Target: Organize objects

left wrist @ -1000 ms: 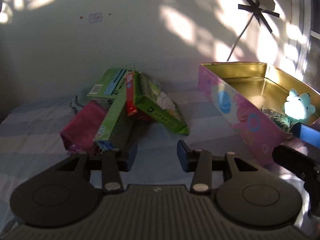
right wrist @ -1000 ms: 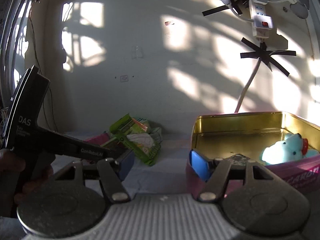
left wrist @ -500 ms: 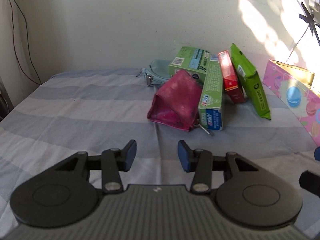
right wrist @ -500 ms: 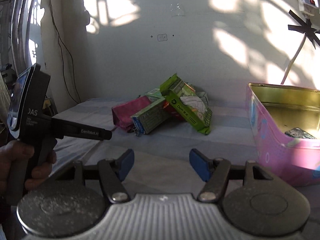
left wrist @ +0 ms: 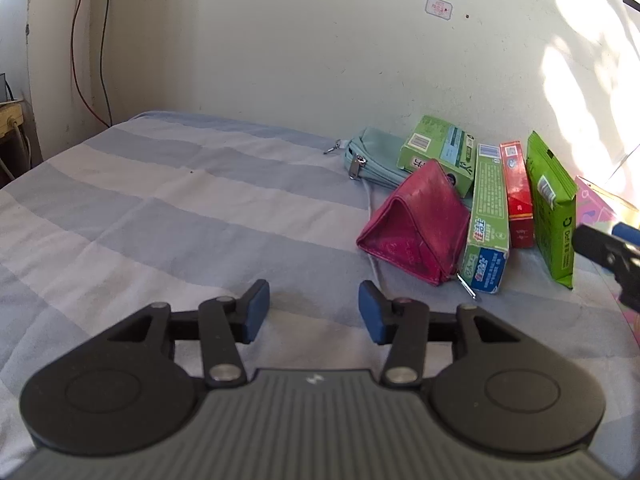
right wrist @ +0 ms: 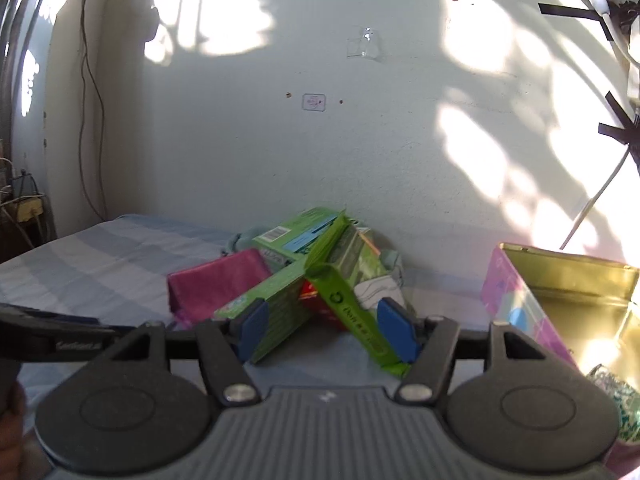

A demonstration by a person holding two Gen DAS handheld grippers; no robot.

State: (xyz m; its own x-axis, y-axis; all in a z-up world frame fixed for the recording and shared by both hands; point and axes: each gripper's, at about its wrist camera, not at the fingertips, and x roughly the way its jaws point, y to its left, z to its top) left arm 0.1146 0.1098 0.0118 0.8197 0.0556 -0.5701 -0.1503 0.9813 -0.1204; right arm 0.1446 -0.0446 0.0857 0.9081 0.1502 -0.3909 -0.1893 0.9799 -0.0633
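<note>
Left wrist view: left hand-held gripper [left wrist: 314, 306], fingers apart, empty; pile right of centre on the bed [left wrist: 180, 208].

Right wrist view: right hand-held gripper [right wrist: 322, 330], fingers apart, nearer; green pouch [right wrist: 352, 308] lies between them, long axis toward lower right.

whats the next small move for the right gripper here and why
Probably ease the right gripper forward onto the green snack pouch. Its jaws are open and empty, the pouch already sits between them leaning on the pile, and the open pink tin stands just to its right.
</note>
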